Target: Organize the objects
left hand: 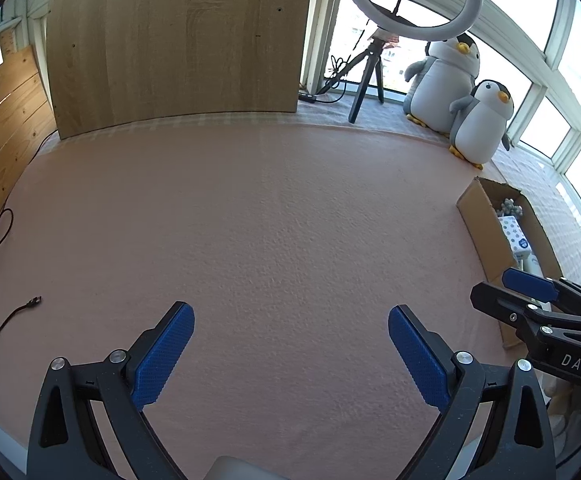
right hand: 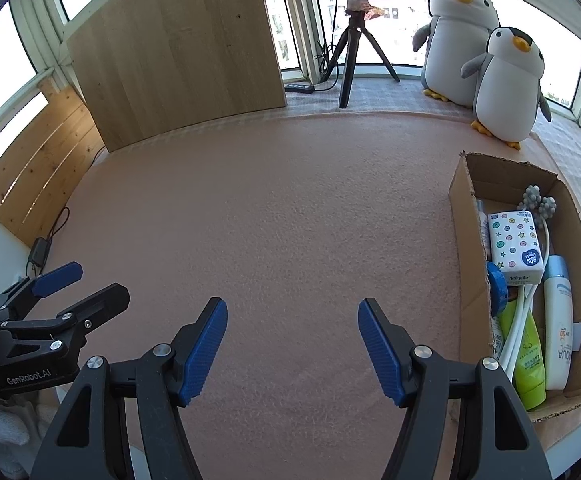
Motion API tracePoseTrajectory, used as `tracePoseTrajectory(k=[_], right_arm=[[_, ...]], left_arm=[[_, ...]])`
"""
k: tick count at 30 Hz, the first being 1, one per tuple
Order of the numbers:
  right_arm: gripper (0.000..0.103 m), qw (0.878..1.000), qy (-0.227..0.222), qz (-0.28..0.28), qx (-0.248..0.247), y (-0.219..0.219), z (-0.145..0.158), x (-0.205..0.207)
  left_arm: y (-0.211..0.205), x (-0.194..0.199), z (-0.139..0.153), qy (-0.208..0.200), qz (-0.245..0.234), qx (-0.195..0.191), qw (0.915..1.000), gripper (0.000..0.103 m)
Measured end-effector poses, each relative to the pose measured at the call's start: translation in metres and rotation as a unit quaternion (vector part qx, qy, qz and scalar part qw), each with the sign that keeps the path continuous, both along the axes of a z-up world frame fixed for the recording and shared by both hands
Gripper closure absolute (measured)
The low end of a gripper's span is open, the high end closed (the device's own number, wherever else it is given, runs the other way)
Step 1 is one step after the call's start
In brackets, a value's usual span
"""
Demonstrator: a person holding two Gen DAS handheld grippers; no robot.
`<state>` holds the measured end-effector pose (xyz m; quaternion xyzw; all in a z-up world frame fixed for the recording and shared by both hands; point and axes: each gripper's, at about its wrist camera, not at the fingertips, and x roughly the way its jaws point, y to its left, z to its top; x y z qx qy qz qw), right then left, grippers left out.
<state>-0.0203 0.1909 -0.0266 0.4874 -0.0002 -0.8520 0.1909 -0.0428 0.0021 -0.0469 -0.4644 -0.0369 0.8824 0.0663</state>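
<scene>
Both tongs hover over a pink cloth [right hand: 274,200] that covers the bench, and both are spread wide with nothing between their blue pads. The left tongs [left hand: 290,360] sit at the left; the right tongs [right hand: 292,350] are beside them, nearer the box.

The box [right hand: 462,216] is an open brown cardboard carton, lying on the cloth at the right side, just in front of the smaller of two penguin toys. Its rim is rough and torn at the near end. Inside, packed close together, lie a white tissue pack [right hand: 514,246] printed with coloured dots and stars, a white tube [right hand: 557,320] with blue lettering, a green bottle [right hand: 528,356], a blue roll [right hand: 497,284] against the left wall, a white cord [right hand: 520,320] looped along the middle, and a grey knobbly cluster [right hand: 536,202] at the far end. The tissue pack rests on top of the others.

The big penguin [right hand: 456,40] and small penguin [right hand: 508,80] stand upright, touching. A ring light on a tripod [right hand: 350,64] stands at the back, and a wood board [right hand: 178,48] leans upright at the back left.
</scene>
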Motion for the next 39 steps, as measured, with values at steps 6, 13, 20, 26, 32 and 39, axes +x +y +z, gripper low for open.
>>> tracePoseTrajectory(k=[6, 13, 20, 26, 32, 39], right_arm=[[0.039, 1.000, 0.000, 0.000, 0.000, 0.0003, 0.0001, -0.0004], [0.039, 1.000, 0.000, 0.000, 0.000, 0.0004, 0.0001, 0.0001], [0.039, 1.000, -0.004, 0.001, 0.000, -0.0031, -0.0009, 0.0025], [0.038, 1.000, -0.005, 0.001, 0.000, -0.0039, -0.0010, 0.0024], [0.038, 1.000, -0.007, 0.000, 0.001, -0.0034, -0.0025, 0.0011], [0.038, 1.000, -0.011, 0.000, 0.002, -0.0031, -0.0044, -0.0013]], left_arm=[[0.0000, 0.0011, 0.0010, 0.001, -0.002, -0.002, 1.0000, 0.003], [0.0002, 0.0012, 0.0012, 0.002, -0.003, -0.003, 1.0000, 0.003], [0.0002, 0.0019, 0.0016, 0.002, -0.002, -0.003, 1.0000, 0.002], [0.0007, 0.0013, 0.0016, 0.001, -0.003, -0.004, 1.0000, 0.002], [0.0003, 0.0010, 0.0005, 0.001, -0.004, -0.004, 1.0000, 0.002], [-0.0003, -0.0007, -0.0024, -0.001, -0.003, -0.006, 1.0000, 0.002]])
